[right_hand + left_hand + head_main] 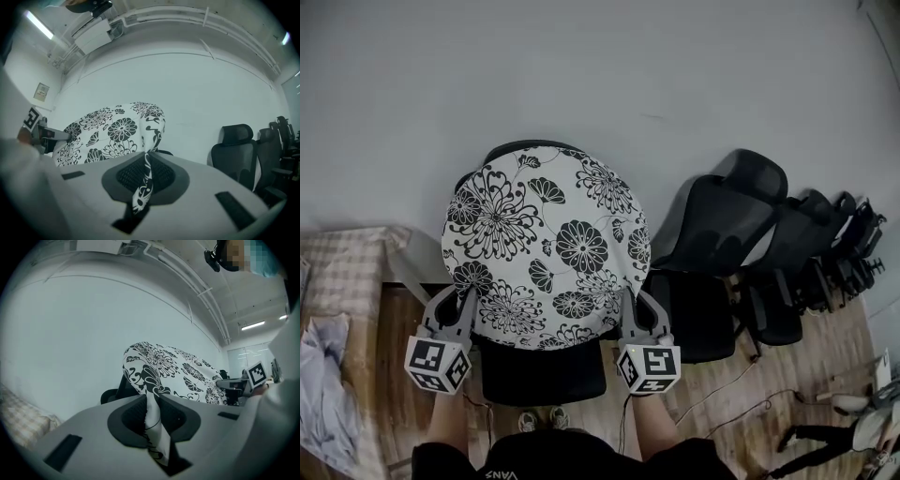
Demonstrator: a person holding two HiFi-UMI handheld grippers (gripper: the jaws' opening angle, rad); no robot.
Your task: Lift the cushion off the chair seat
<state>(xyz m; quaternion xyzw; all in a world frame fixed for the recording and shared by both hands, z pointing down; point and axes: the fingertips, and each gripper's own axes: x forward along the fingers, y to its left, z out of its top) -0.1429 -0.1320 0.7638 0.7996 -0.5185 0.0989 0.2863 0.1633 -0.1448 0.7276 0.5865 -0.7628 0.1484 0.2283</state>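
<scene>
A round white cushion [546, 246] with black flower print hangs in the air above a black office chair [542, 371], held up by both grippers. My left gripper [461, 302] is shut on the cushion's lower left edge; in the left gripper view the cushion [161, 371] rises ahead and a fold of its fabric is pinched between the jaws of the left gripper [152, 420]. My right gripper [630, 309] is shut on the lower right edge. In the right gripper view a strip of the cushion [117, 133] is clamped in the right gripper [144, 180]. The chair back is mostly hidden behind the cushion.
Several black mesh office chairs [736, 225] stand in a row to the right, against the grey wall [600, 75]. A checked cloth [342, 272] lies at the left, with a crumpled white cloth [323, 384] below it. Cables run over the wooden floor [741, 403].
</scene>
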